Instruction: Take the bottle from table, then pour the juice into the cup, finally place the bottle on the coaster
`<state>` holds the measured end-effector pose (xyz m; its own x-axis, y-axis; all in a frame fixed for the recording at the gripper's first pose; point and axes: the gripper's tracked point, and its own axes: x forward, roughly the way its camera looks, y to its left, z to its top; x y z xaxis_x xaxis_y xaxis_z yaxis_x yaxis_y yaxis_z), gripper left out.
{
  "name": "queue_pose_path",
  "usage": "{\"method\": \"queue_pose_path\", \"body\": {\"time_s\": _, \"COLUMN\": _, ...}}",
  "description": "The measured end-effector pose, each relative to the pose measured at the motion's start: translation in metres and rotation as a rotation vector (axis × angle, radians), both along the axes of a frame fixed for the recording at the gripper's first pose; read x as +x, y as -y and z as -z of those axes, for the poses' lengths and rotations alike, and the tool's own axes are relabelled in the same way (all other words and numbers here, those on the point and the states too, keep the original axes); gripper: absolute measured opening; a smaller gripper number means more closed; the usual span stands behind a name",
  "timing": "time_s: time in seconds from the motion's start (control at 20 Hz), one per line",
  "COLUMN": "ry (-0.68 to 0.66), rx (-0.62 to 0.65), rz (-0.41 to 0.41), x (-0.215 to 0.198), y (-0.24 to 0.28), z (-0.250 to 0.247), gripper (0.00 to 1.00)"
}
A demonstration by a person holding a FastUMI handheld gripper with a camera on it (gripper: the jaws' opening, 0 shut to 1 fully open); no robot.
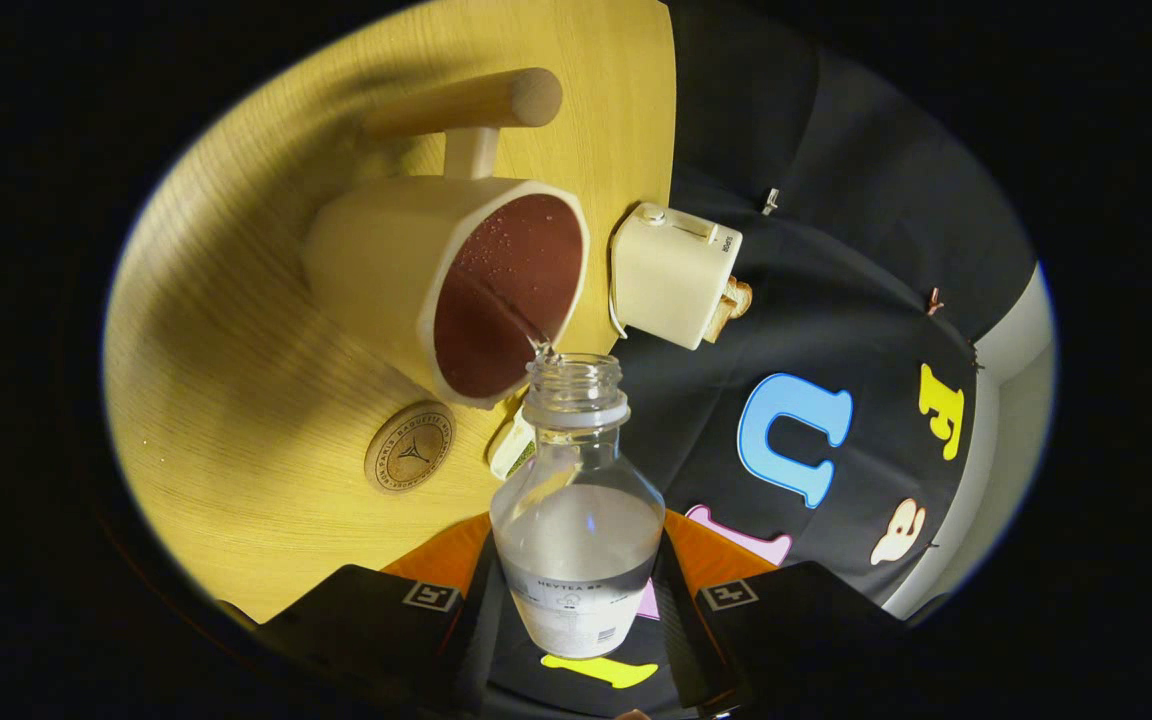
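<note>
We see our gripper [576, 600] pinching the bottle [576, 520]: one finger presses each side of its lower body, at the label band, so the bottle sits squarely between them. The bottle is clear, with no cap on, and holds a pale, cloudy liquid that fills roughly its lower half. Its open mouth points away from us toward twelve o'clock and reaches right up to the rim of the cup [456, 290].

The whole scene is rolled over in this view, so the table [236, 380] spreads across the nine-o'clock side and the booth's dark cloth wall fills the three-o'clock side. The cup is cream on the outside and reddish brown within, its opening turned toward us. A thin stream [521, 320] runs across its inner wall from the bottle's mouth, and small droplets dot the inside. A wooden handle [466, 105] juts from the cup toward twelve o'clock.

At about eight o'clock from the cup's rim, and at ten o'clock from the bottle's shoulder, a round wooden coaster [410, 447] lies flat on the table, apart from the cup. A small white and green object [514, 447] peeks out between the cup's lower rim and the bottle's neck; we cannot tell what it is. At two o'clock from the bottle's mouth, just beside the cup, stands a cream toy toaster [671, 275] with a slice of toast [736, 298] poking from it.
</note>
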<state>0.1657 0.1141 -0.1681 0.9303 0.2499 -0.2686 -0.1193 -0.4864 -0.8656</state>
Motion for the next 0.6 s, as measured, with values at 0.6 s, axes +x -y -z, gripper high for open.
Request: {"method": "queue_pose_path", "body": {"time_s": 0.6, "ry": 0.024, "rx": -0.083, "rz": -0.035, "x": 0.001, "y": -0.003, "z": -0.011, "gripper": 0.72}}
